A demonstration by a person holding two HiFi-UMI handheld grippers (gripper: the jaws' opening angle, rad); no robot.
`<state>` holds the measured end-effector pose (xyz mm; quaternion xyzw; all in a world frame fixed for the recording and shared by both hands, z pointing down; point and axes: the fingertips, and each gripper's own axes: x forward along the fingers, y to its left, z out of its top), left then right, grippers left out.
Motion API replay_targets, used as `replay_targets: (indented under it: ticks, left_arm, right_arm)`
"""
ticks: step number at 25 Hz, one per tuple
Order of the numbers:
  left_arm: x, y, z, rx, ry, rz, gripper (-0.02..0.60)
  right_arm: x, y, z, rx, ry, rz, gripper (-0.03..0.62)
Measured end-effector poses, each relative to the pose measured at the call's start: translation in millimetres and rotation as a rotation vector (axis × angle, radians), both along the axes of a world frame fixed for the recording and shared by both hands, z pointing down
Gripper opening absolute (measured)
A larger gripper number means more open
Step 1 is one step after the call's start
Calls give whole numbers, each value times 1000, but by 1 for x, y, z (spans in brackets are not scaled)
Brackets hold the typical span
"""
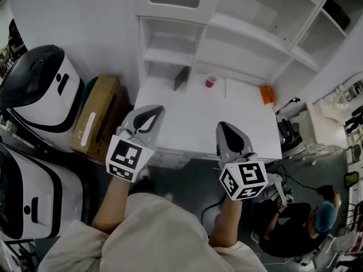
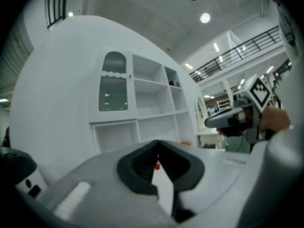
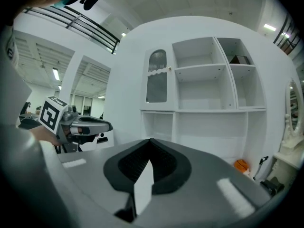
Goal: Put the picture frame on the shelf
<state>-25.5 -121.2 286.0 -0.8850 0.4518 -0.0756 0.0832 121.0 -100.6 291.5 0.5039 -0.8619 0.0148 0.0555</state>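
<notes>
The picture frame [image 1: 181, 78], dark and thin, stands on edge at the back of the white table [image 1: 193, 123], just in front of the lowest shelf opening. The white shelf unit [image 1: 227, 33] rises behind it. My left gripper [image 1: 155, 110] is held over the table's front left edge, shut and with nothing in it. Over the front right edge my right gripper [image 1: 222, 125] is likewise shut and empty. In the left gripper view the jaws [image 2: 157, 142] meet at their tips; in the right gripper view [image 3: 150, 140] they do too. The frame is hidden in both gripper views.
A red cup [image 1: 211, 81] stands right of the frame and an orange object [image 1: 267, 94] lies at the table's right end. A cardboard box [image 1: 96, 118] and white machines [image 1: 39, 89] crowd the left side. A person [image 1: 306, 225] sits on the floor at lower right.
</notes>
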Motion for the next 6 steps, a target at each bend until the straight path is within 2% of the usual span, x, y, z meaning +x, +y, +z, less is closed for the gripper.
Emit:
replay_targets:
  ticks: [6]
  left_arm:
    - [-2,0,3,-13,11,1,2]
  right_arm:
    - [-5,-2,3,-9,-9,-17,5]
